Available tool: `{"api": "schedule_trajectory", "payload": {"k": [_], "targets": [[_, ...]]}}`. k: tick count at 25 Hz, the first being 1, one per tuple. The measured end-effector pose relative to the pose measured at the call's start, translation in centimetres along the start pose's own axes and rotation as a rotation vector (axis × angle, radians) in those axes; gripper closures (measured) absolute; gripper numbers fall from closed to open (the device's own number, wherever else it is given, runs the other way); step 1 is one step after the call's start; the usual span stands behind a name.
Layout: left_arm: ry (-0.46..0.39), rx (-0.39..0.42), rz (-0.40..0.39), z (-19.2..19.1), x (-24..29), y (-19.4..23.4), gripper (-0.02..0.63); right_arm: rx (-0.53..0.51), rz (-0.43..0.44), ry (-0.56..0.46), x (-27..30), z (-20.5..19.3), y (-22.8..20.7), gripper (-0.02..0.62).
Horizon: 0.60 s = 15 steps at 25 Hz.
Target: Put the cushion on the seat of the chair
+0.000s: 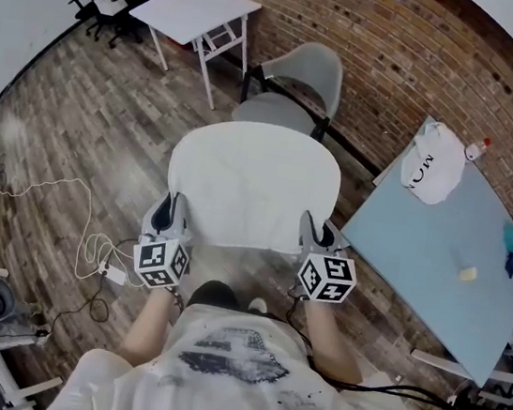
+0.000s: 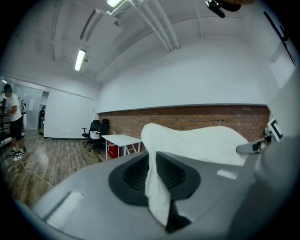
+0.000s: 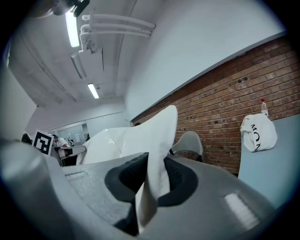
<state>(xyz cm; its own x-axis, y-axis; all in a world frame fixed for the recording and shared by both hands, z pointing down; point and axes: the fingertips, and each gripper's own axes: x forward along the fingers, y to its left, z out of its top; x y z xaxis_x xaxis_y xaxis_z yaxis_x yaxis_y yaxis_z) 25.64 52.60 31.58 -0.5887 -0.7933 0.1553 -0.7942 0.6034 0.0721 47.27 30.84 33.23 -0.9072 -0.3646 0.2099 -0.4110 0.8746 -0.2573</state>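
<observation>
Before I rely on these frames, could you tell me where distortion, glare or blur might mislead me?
Head view: fisheye bows the brick wall and the cushion is washed out to near-featureless white. Left gripper view: the ceiling light flares, corners vignette dark. Right gripper view: the ceiling strip blows out; cushion edge nearest the lens is soft.

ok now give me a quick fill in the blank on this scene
1. The left tongs and the right tongs are each shut on an edge of the white ____.
2. The grey chair stands in front of a ____ wall.
3. The white bag lies on the light ____ table.

Missing words: cushion; brick; blue.
</observation>
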Motion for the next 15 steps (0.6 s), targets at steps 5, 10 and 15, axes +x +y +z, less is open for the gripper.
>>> {"api": "schedule_trajectory", "payload": {"k": [5, 10, 15], "targets": [[-0.004, -0.005, -0.011, 0.3, 2.7, 0.3, 0.565, 0.007, 0.002, -0.004, 2.1, 0.7, -1.0, 0.549], [0.002, -0.007, -0.034, 0.2, 7.5, 2.6, 0.565, 0.023, -0.024, -0.006, 6.6, 0.7, -1.2, 0.549], [0.017, 0.008, -0.09, 0.6, 15.0, 6.9, 0.565, 0.046, -0.073, -0.003, 13.8, 0.8, -0.7, 0.549]]}}
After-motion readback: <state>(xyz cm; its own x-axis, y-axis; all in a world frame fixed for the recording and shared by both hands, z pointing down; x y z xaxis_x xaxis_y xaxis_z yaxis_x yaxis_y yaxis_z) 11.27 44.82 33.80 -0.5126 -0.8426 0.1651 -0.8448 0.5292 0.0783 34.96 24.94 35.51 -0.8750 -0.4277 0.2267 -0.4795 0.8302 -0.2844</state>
